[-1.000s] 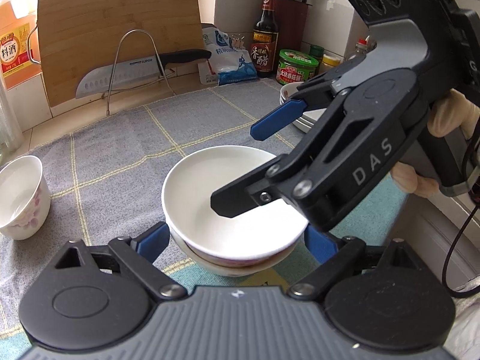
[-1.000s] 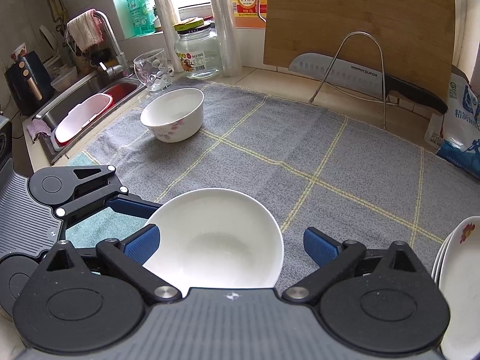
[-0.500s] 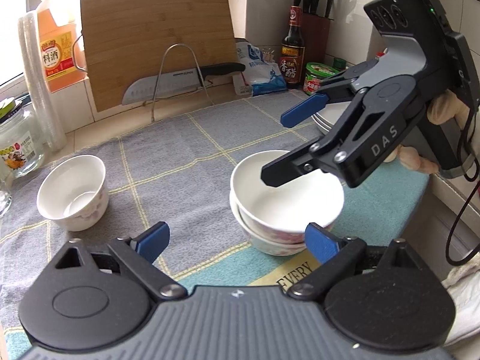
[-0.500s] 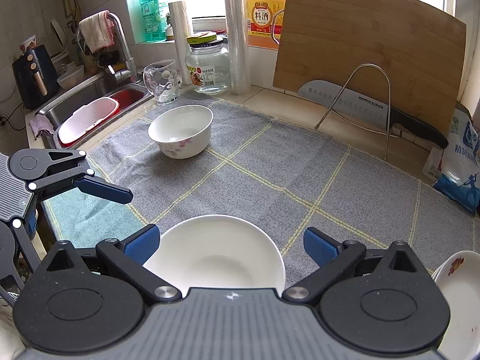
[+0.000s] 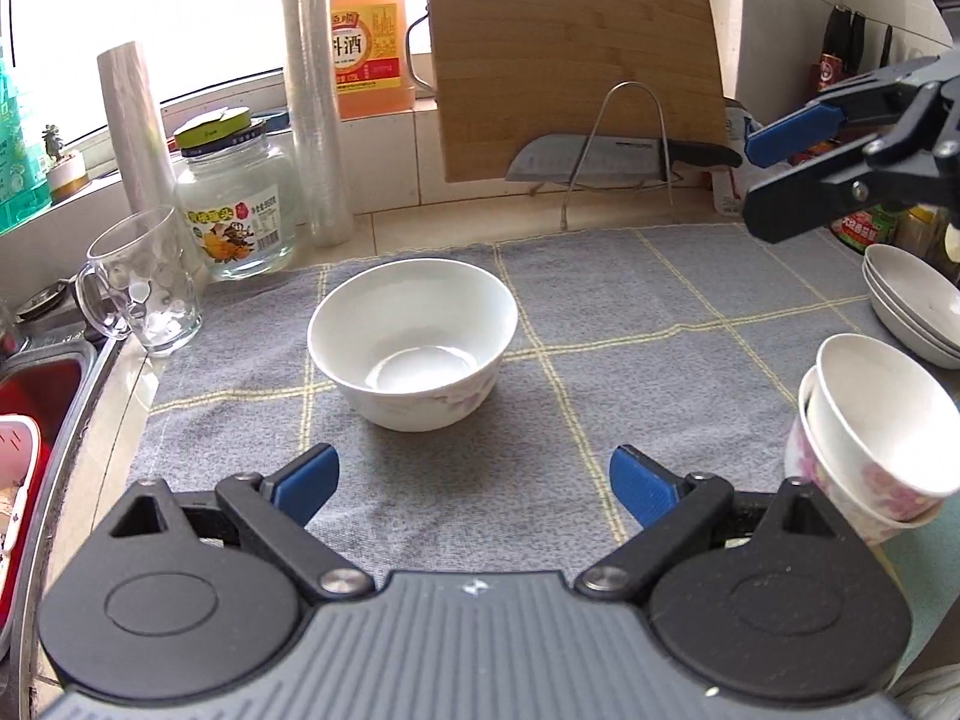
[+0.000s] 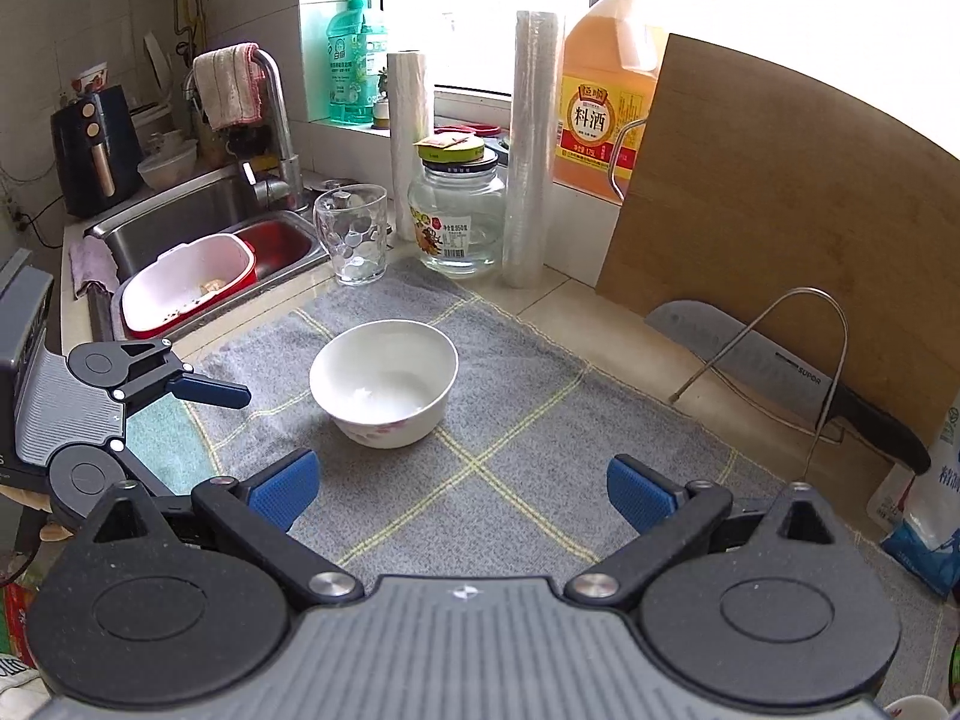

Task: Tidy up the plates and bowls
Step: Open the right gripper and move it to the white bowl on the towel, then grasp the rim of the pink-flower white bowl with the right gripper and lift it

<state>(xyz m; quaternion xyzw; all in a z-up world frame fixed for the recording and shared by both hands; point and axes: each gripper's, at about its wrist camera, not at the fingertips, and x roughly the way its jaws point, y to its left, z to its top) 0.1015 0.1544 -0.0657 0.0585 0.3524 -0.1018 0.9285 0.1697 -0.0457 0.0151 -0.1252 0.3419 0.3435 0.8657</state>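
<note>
A second ago the left view looked down on the two stacked bowls, with the right claw hanging over them; now the left claw point(image 5: 471, 483) has swung away and faces the lone bowl point(image 5: 413, 342) in the middle of the frame, on the gray cloth point(image 5: 630, 324); its blue fingers stand wide apart with nothing between them; the stacked bowls point(image 5: 873, 432) now sit at the right edge, one nested in the other, and the plates point(image 5: 912, 306) lie just past them; the right claw point(image 5: 774, 180) shows at the upper right, apart from the stack

In the right view the stack filled the bottom before; now it is gone from sight, and the lone bowl point(image 6: 384, 381) sits near the middle of the frame; the right claw point(image 6: 462, 489) is spread wide and holds nothing; the left claw point(image 6: 240, 393) pokes in from the left, near the bowl but not touching it

I think the stack of two is done, and both claws are free; the lone bowl looks like the next one to pick up and add to the stack; the glass mug point(image 5: 144, 288) stands close to it at the left, so a reach from that side needs care
</note>
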